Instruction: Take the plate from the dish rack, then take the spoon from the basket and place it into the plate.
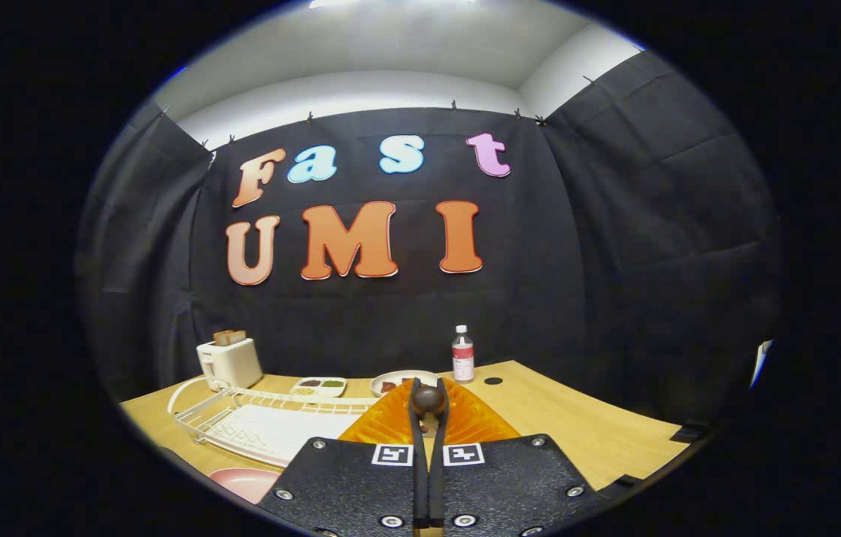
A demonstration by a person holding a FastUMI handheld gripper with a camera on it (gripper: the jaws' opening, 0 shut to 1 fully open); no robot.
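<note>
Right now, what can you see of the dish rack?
The dish rack is white wire, low and oblong, with a looped handle at its far end near the toaster. It lies flat on the wooden table, over a white drain tray. No plate stands in it. The gripper is apart from it, jaws closed on a dark rounded thing.

No readable text (bottle [463, 353] label too small).

Bright overhead light, sharp centre, strong fisheye bending at edges.
</note>
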